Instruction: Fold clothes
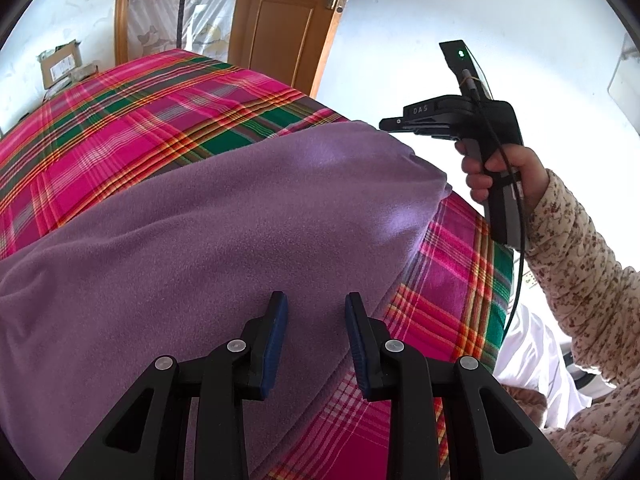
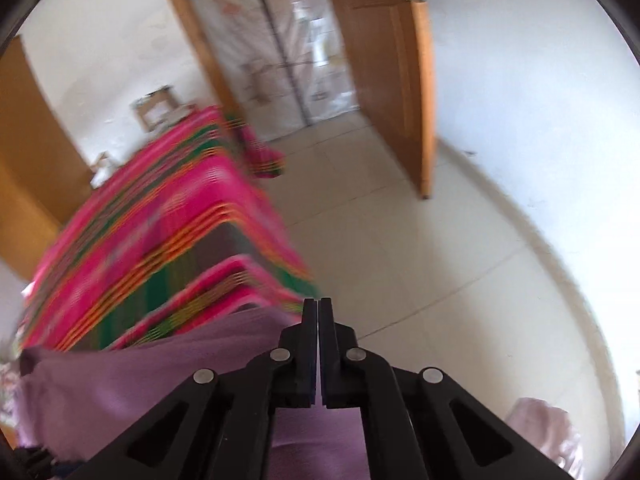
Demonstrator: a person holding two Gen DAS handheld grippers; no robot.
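Note:
A purple fleece garment [image 1: 224, 216] lies spread over a bed covered with a pink, green and orange plaid sheet [image 1: 132, 120]. My left gripper [image 1: 316, 304] is open and empty, its blue-padded fingers hovering just over the garment's near edge. My right gripper [image 2: 318, 308] is shut with nothing seen between its fingers; it is held up in the air past the bed's right side, as the left wrist view [image 1: 390, 124] shows. In the blurred right wrist view the purple garment [image 2: 132, 376] lies below and left of the gripper.
An open wooden door [image 1: 280, 28] and doorway stand beyond the bed, with a white wall to the right. Cardboard boxes [image 1: 60, 64] sit at the bed's far left. Tiled floor [image 2: 420, 272] lies right of the bed. The person's floral sleeve [image 1: 576, 264] is at right.

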